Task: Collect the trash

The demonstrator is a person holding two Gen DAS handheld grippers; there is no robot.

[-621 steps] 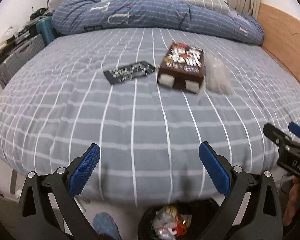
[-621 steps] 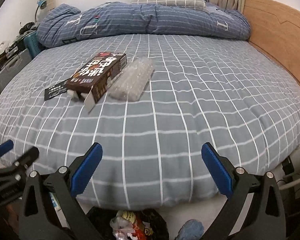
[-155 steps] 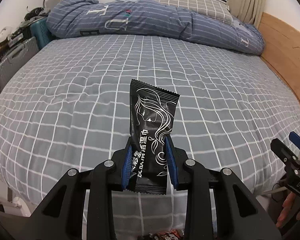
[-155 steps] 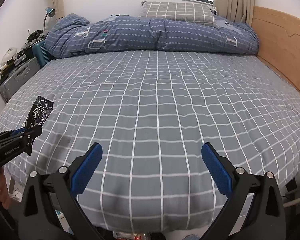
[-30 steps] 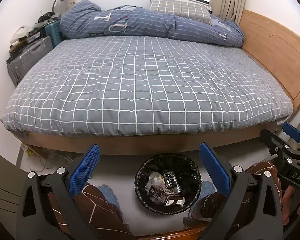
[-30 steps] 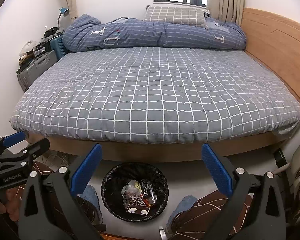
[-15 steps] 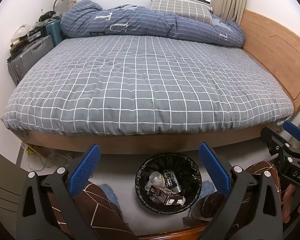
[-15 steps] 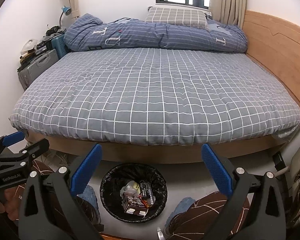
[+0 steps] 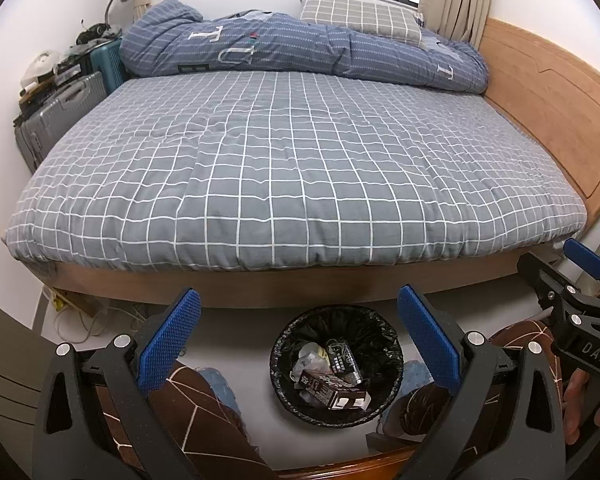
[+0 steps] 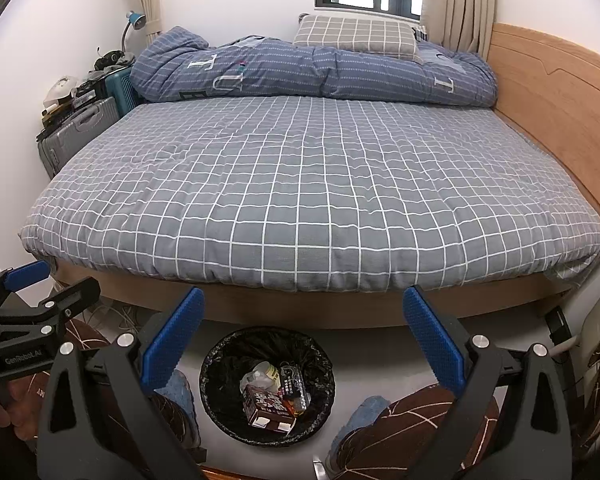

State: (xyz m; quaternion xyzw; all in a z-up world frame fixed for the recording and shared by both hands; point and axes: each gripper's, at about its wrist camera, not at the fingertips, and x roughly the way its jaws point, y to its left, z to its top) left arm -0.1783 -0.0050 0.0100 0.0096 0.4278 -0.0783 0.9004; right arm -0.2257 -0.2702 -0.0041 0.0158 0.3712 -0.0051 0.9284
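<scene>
A round black-lined trash bin (image 9: 286,390) stands on the floor in front of the bed; it also shows in the right wrist view (image 10: 216,398). Inside lie a dark brown carton (image 9: 332,392) (image 10: 266,406), a black wrapper (image 9: 342,360) (image 10: 292,380) and clear plastic (image 9: 308,354) (image 10: 262,374). My left gripper (image 9: 298,340) is open and empty, held above the bin. My right gripper (image 10: 302,338) is open and empty, also above the bin. Each gripper shows from the side in the other's view: the right (image 9: 556,272) and the left (image 10: 48,288).
The bed (image 9: 292,168) with a grey checked cover fills the view; a blue duvet (image 9: 300,56) and a pillow (image 9: 360,18) lie at its far end. Suitcases (image 9: 60,116) stand at the left. A wooden headboard (image 9: 556,108) runs along the right. My knees (image 9: 204,412) flank the bin.
Both views have shifted slightly closer to the bed over the last second. Both grippers stay open and empty. The trash in the bin has not moved.
</scene>
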